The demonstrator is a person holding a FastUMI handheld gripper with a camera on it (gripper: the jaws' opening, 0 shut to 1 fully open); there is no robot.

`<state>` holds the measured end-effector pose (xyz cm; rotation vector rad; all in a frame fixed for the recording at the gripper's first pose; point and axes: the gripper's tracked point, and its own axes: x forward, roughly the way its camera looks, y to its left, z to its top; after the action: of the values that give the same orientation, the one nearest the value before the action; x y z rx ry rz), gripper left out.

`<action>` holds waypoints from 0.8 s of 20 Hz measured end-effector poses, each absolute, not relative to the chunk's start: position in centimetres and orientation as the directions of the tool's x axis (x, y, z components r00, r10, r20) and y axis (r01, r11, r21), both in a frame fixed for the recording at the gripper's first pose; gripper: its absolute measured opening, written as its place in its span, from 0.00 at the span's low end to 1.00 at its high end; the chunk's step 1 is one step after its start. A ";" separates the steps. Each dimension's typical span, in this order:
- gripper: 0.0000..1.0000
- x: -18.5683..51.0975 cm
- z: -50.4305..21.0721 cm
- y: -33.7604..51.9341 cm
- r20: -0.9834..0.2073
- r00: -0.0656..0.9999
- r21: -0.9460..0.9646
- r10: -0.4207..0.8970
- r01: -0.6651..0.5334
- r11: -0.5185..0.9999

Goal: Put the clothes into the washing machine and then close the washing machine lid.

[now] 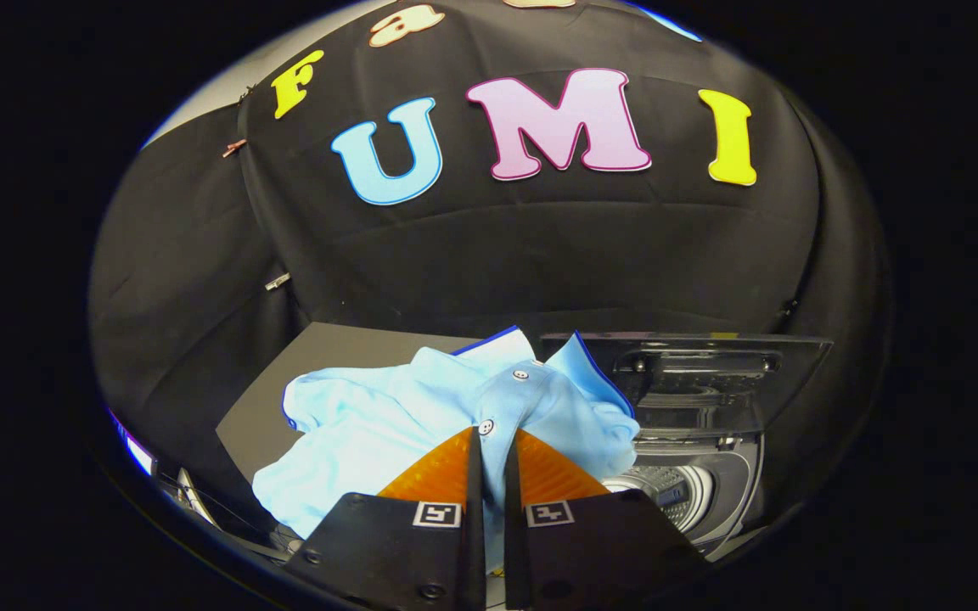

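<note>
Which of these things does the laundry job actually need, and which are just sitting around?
Part of the job:
- light blue polo shirt, pinched between the gripper fingers
- washing machine, drum open
- its raised lid

Just there:
- black table under the shirt
- clips on the cloth wall

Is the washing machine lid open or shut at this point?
Open. The lid stands upright behind the drum, whose ribbed inside shows. The gripper holds the light blue shirt pinched in its nearly closed jaws.
</note>
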<state>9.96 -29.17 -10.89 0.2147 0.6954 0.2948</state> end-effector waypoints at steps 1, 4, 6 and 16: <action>0.13 10.0 -11.0 -30.2 -0.594 0.728 0.299 0.343 -0.195 0.934; 0.13 10.3 -11.7 -33.9 -0.592 0.727 0.320 0.347 -0.183 0.930; 0.13 10.5 -12.3 -36.4 -0.593 0.726 0.326 0.348 -0.179 0.928; 0.13 11.8 -14.2 -41.9 -0.587 0.730 0.342 0.349 -0.167 0.925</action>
<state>11.79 -41.86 -14.16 0.2751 0.6976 0.2883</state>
